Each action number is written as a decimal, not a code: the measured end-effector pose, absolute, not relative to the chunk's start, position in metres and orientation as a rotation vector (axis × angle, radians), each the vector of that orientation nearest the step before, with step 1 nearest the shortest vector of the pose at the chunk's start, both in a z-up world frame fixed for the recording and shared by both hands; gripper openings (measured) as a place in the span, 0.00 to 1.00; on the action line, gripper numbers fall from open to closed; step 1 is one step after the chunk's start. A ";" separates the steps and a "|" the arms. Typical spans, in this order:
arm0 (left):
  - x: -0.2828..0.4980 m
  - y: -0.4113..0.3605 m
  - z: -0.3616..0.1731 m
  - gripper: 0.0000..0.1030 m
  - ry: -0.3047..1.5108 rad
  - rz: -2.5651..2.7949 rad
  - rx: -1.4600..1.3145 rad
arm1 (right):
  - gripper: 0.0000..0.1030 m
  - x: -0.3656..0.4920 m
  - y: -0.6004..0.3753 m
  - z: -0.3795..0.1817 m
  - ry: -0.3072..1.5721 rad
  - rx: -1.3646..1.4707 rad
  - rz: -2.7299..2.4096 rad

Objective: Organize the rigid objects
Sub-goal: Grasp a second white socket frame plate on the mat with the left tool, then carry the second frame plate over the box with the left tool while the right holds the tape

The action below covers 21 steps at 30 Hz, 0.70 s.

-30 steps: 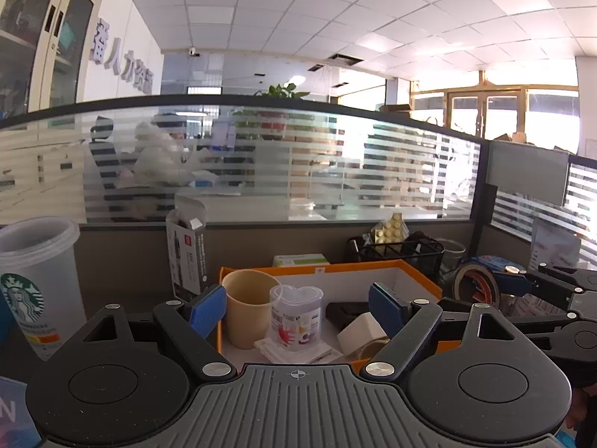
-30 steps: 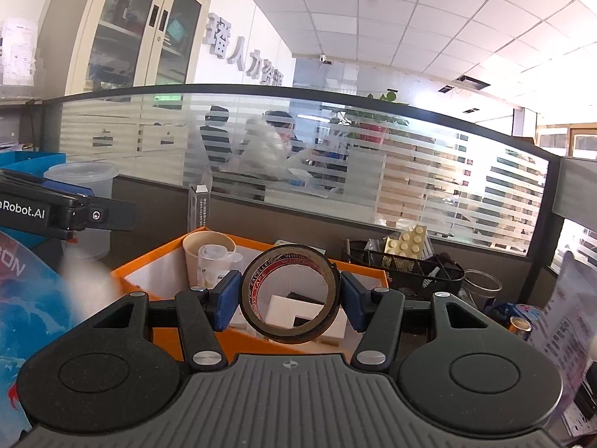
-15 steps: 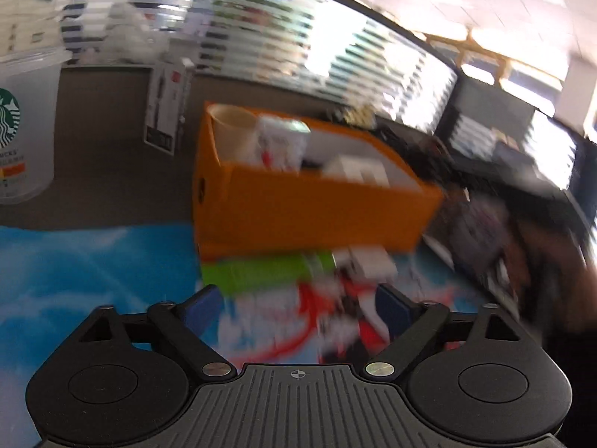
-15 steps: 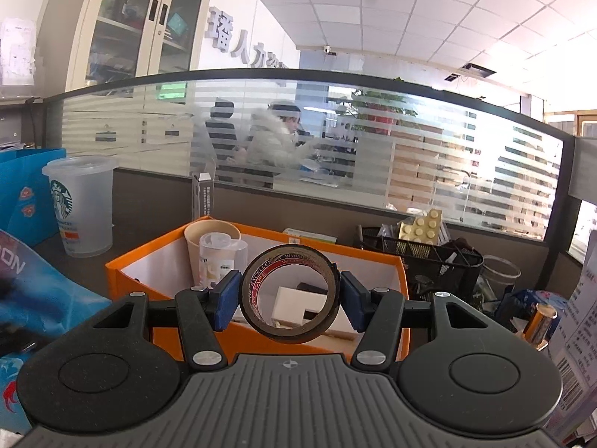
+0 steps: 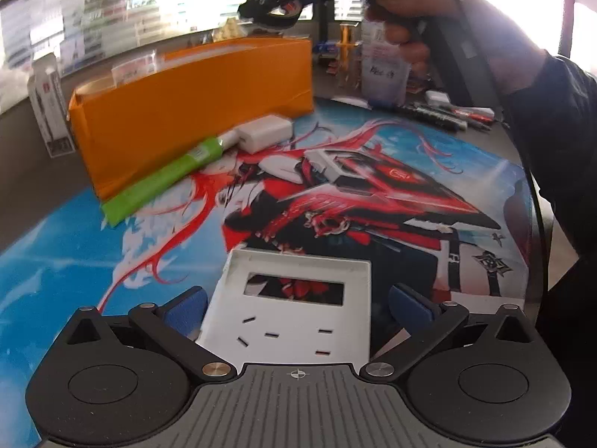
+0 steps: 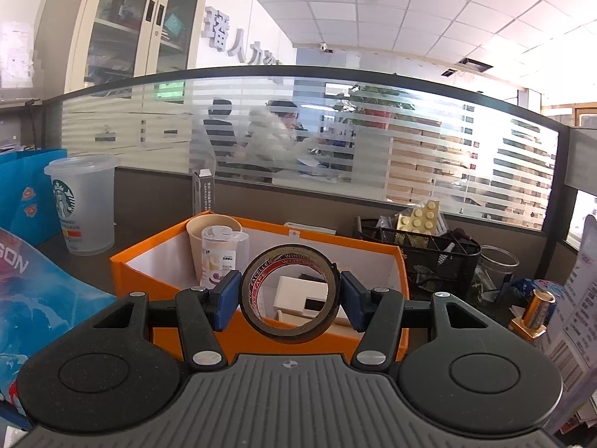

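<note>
My right gripper [image 6: 290, 295] is shut on a brown tape roll [image 6: 257, 287] and holds it upright just in front of the orange box [image 6: 134, 274]; it shows from outside in the left wrist view [image 5: 283, 11], above the box [image 5: 194, 108]. My left gripper [image 5: 296, 308] is open, its blue pads on either side of a white socket panel [image 5: 294, 321] lying flat on the printed mat [image 5: 373, 194]. A green tube [image 5: 164, 179] and a white charger [image 5: 263, 134] lie against the box's front wall.
The box holds a beige cup [image 6: 203, 240], a clear lidded cup [image 6: 220, 257] and a white block [image 6: 302, 296]. A Starbucks cup [image 6: 84, 205], a black mesh basket [image 6: 421, 257] and pens [image 5: 447, 115] stand around it.
My left gripper has swung down from facing the box to just above the mat, over the white socket panel. My right gripper has kept the tape roll and moved slightly closer to the box.
</note>
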<state>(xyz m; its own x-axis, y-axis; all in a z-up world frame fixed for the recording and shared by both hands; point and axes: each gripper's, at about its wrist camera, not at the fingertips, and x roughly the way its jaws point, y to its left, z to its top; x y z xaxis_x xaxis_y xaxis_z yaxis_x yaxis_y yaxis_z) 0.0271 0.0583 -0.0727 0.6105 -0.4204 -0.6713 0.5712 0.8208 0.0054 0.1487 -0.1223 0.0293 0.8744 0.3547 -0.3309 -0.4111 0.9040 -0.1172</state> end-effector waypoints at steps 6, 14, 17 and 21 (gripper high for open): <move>0.035 0.056 -0.070 0.90 0.699 -0.512 0.195 | 0.52 0.142 -0.124 0.032 0.301 -0.181 0.399; 0.058 0.066 -0.040 0.90 0.605 -0.408 0.100 | 0.52 0.131 -0.125 0.039 0.282 -0.188 0.399; 0.065 0.068 -0.014 0.89 0.524 -0.381 0.094 | 0.52 0.129 -0.128 0.042 0.274 -0.186 0.392; 0.076 0.071 0.018 0.62 0.437 -0.342 0.097 | 0.52 0.128 -0.130 0.047 0.256 -0.186 0.390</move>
<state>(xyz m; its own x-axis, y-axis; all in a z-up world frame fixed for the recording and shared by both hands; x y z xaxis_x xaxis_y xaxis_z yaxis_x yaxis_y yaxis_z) 0.0761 0.0708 0.0177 0.8502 -0.3033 -0.4303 0.3447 0.9385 0.0195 0.1277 -0.1299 0.0469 0.8936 0.3501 -0.2809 -0.3966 0.9089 -0.1290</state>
